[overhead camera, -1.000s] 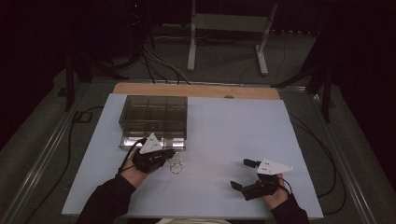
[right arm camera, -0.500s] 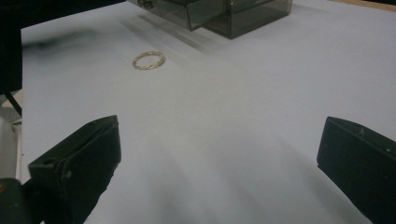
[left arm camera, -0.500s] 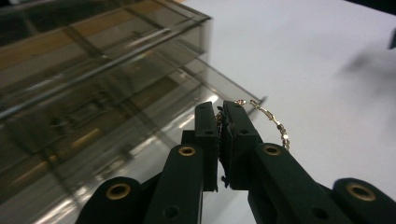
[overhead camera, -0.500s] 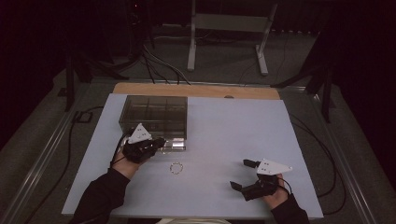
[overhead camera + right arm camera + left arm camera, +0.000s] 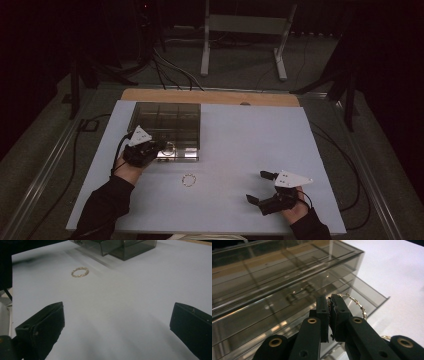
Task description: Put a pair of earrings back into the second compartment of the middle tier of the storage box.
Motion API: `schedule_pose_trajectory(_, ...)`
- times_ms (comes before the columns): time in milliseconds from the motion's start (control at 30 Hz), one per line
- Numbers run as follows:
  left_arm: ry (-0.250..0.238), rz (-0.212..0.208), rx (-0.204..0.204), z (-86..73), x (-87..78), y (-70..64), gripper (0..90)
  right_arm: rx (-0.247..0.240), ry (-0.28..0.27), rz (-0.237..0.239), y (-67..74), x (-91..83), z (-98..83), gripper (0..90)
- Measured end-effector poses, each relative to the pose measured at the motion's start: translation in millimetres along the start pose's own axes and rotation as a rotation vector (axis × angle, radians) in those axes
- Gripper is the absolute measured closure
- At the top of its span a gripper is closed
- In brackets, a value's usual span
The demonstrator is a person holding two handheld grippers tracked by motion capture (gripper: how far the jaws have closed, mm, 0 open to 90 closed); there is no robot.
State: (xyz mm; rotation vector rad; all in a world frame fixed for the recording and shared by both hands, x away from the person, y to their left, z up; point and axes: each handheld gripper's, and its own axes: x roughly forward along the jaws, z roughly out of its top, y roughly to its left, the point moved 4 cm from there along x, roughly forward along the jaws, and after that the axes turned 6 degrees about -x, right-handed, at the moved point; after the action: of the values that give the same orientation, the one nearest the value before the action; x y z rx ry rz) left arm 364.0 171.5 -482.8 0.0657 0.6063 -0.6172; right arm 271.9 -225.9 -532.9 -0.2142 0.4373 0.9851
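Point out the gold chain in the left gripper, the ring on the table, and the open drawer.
gold chain (image 5: 357, 303): left gripper view, links beside the shut jaws.
ring (image 5: 80, 272): right gripper view, its twisted band.
open drawer (image 5: 372, 293): left gripper view, clear side wall.

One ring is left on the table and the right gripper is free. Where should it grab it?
Take the ring by one side of its band, coming straight down with one open right gripper jaw inside the loop: it lies flat, with bare table all round.

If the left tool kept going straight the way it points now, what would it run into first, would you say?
Most likely the clear smoky acrylic drawer box: the left tool, shut on a gold chain bracelet, points at its pulled-out drawer, though depth is unclear.
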Motion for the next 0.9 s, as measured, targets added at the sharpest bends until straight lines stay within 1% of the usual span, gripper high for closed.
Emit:
schedule_pose_trajectory(133, 0.004, 0.024, -0.020, -1.7, 1.1, 8.5, 86.8, 0.001, -0.002, 0.000, -0.2, -0.1, 0.4, 0.0)
schedule_pose_trajectory(300, 0.018, 0.036, -0.039, -3.7, 5.9, 15.3, 86.8, 0.000, -0.001, 0.000, -0.1, -0.1, 0.3, 0.0)
schedule_pose_trajectory(400, 0.025, 0.043, -0.049, -4.3, 8.5, 16.9, 86.8, 0.001, 0.001, -0.002, 0.0, 0.1, -0.1, 0.0)
schedule_pose_trajectory(467, 0.026, 0.046, -0.048, -4.4, 9.0, 17.2, 86.7, 0.000, 0.003, -0.002, -0.2, 0.1, -0.3, 0.0)
schedule_pose_trajectory(500, 0.029, 0.059, -0.049, -4.8, 9.9, 17.8, 86.7, 0.001, 0.002, -0.002, -0.2, 0.0, -0.1, 0.0)
schedule_pose_trajectory(567, 0.025, 0.063, -0.058, -5.3, 11.0, 18.6, 86.6, 0.000, 0.001, -0.003, -0.1, 0.1, 0.1, 0.0)
schedule_pose_trajectory(700, 0.023, 0.064, -0.065, -6.1, 13.0, 18.7, 86.5, 0.000, 0.003, -0.002, -0.1, 0.3, -0.2, 0.0)
schedule_pose_trajectory(767, 0.025, 0.055, -0.072, -6.2, 13.2, 18.9, 85.5, 0.000, 0.005, -0.003, 0.1, 0.3, -0.2, 0.0)
schedule_pose_trajectory(833, 0.028, 0.040, -0.082, -5.8, 13.2, 18.1, 78.1, -0.002, 0.009, -0.003, 0.2, 0.4, -0.6, 0.0)
schedule_pose_trajectory(900, 0.021, 0.033, -0.078, -5.0, 12.2, 15.8, 71.1, -0.001, 0.004, -0.003, 0.1, 0.0, -0.1, 0.0)
